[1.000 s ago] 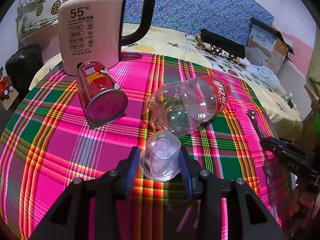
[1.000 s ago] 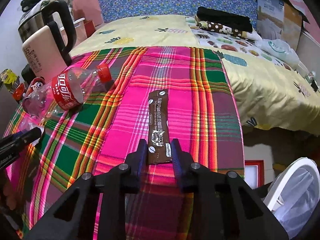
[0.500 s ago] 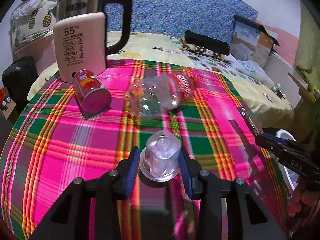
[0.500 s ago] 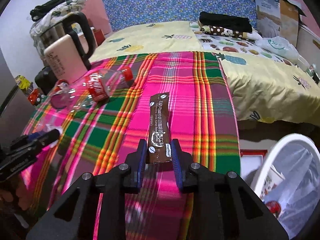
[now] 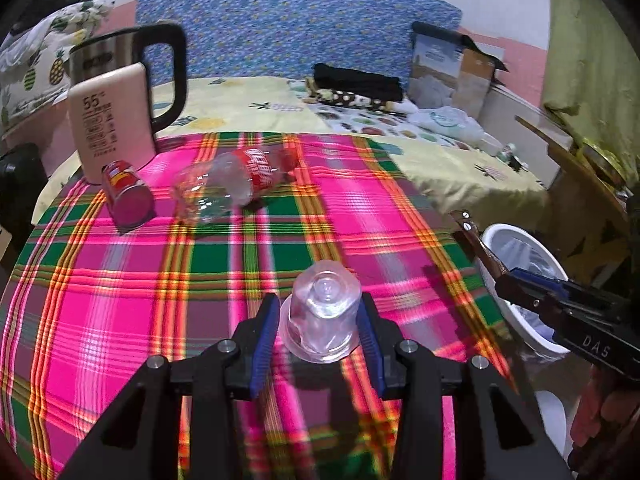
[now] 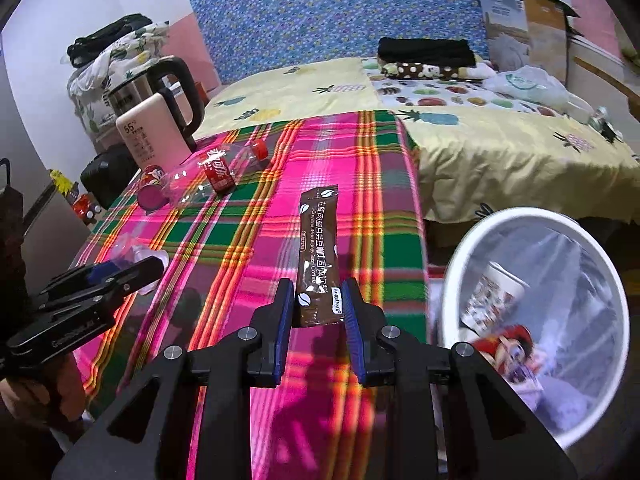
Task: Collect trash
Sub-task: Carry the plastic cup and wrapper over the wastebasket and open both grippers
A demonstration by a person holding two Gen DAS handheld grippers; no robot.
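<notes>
My left gripper [image 5: 318, 316] is shut on a clear plastic cup [image 5: 323, 310], held upside down above the plaid tablecloth [image 5: 120, 300]. My right gripper [image 6: 318, 304] is shut on a brown coffee sachet [image 6: 318, 248], carried over the table's right side. A white bin [image 6: 460, 264] lined with a clear bag stands on the floor to the right; a paper cup [image 6: 494, 294] and other litter lie inside. Far back on the cloth lie a red can [image 5: 128, 198] and a clear cola bottle [image 5: 236, 182]. The right gripper with its sachet [image 5: 480, 248] shows at the left wrist view's right edge.
A pink-and-steel kettle [image 5: 112, 116] stands at the table's far left corner. Behind the table is a bed with a yellow sheet [image 6: 500, 148], folded clothes [image 6: 426, 52] and a cardboard box [image 6: 524, 12]. A black bag [image 6: 108, 172] sits beside the table on the left.
Both grippers have drawn back and up from the table with their loads. The bottle and can now look farther away. The white bin has come fully into the right wrist view.
</notes>
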